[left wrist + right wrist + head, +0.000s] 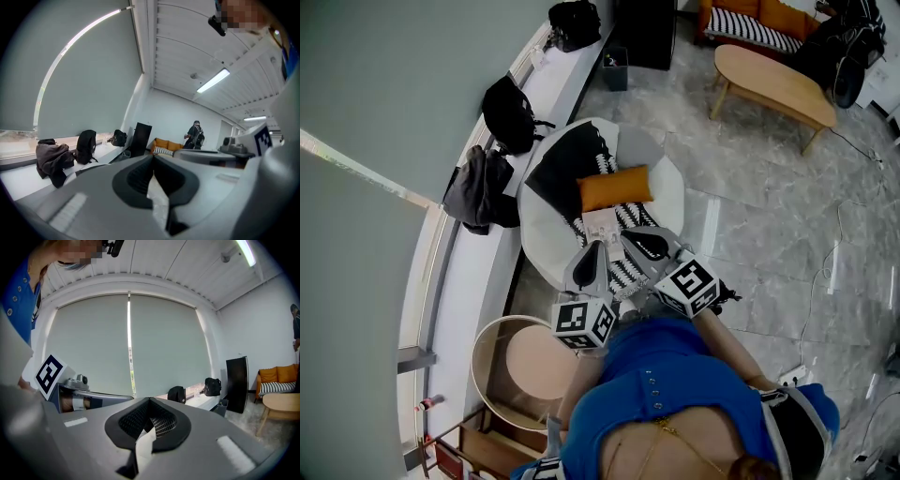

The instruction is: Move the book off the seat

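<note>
The left gripper (153, 159) and the right gripper (149, 403) are both clenched, with nothing pinched between the pads. In the head view they are held side by side, just short of the book (604, 225). The book is seen lying flat on the seat (546, 246), just below the orange cushion (615, 187) — untouched. The approach is judged to be the step in hand. Next, the jaws must be opened, lowered to the book's near edge and closed on it — only then can it be lifted clear.

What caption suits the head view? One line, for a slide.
Both shut, left claw and right claw at the book on the round seat, near an orange cushion.
</note>
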A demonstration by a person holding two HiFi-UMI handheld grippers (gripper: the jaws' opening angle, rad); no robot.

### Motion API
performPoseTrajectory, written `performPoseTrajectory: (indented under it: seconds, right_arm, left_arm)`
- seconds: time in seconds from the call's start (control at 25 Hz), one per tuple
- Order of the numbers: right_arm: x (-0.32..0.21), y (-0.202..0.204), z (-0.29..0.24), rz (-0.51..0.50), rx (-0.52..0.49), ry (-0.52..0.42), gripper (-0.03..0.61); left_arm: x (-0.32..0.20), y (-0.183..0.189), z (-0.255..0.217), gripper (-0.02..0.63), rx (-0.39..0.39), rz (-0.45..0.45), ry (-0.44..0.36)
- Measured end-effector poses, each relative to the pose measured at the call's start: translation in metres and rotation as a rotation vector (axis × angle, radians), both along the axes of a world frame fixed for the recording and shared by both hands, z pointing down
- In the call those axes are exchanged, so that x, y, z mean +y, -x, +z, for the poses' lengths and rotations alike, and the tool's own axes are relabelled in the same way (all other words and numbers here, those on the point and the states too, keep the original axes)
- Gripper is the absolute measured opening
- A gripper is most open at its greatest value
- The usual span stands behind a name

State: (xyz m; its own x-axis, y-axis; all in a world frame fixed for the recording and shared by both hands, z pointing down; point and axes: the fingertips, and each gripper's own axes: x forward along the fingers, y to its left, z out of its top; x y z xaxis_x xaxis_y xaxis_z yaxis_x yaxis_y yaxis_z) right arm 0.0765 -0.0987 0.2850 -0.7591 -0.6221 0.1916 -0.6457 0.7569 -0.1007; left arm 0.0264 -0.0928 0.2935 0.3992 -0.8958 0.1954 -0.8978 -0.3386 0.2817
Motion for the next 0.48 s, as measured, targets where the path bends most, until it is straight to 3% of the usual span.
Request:
performPoseTrajectory:
  seconds: [0.48]
  right_arm:
    - [-0.027,-0.011,-0.008,-0.082,-0.009,0.006,0.002]
  left_arm:
    - [-0.024,-0.014,-0.008,0.003,-0.013,-0.063,0.010]
